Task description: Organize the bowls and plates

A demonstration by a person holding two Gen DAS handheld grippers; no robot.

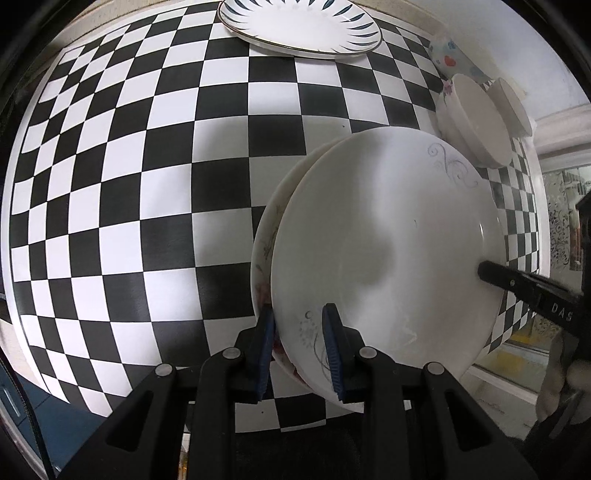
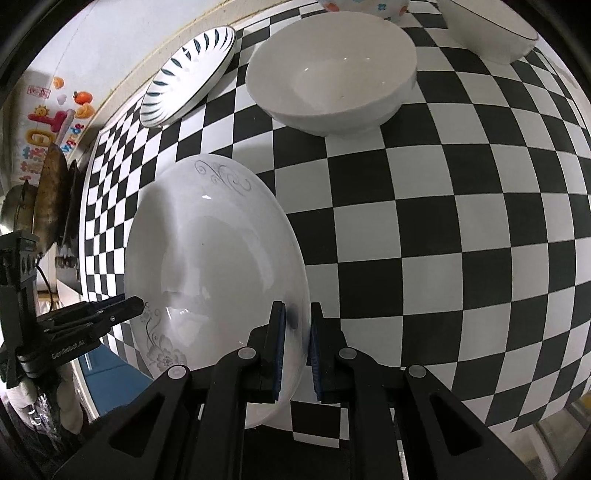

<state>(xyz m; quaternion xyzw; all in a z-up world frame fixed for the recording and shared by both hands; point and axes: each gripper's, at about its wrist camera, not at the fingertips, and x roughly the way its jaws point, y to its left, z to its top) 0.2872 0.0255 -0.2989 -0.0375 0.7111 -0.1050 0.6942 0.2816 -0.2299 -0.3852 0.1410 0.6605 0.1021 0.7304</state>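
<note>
A white plate with grey scrollwork (image 1: 388,240) (image 2: 218,258) lies on top of a second, flower-patterned plate (image 1: 264,240), both tilted over the chequered table (image 1: 147,184). My left gripper (image 1: 299,314) is shut on the near rims of both plates, one blue pad under the lower plate and one on the upper. My right gripper (image 2: 297,306) is shut on the opposite rim of the top plate; its finger shows in the left wrist view (image 1: 487,273). The left gripper also shows at the plate's edge in the right wrist view (image 2: 136,304). There the lower plate is hidden.
A blue-leaf-patterned plate (image 1: 299,26) (image 2: 188,77) sits at the table's far edge. A plain white bowl (image 2: 332,74) (image 1: 472,118), a floral bowl (image 1: 448,55) and a dark-rimmed bowl (image 2: 487,29) stand beyond. Pans (image 2: 51,192) sit past the table's left edge.
</note>
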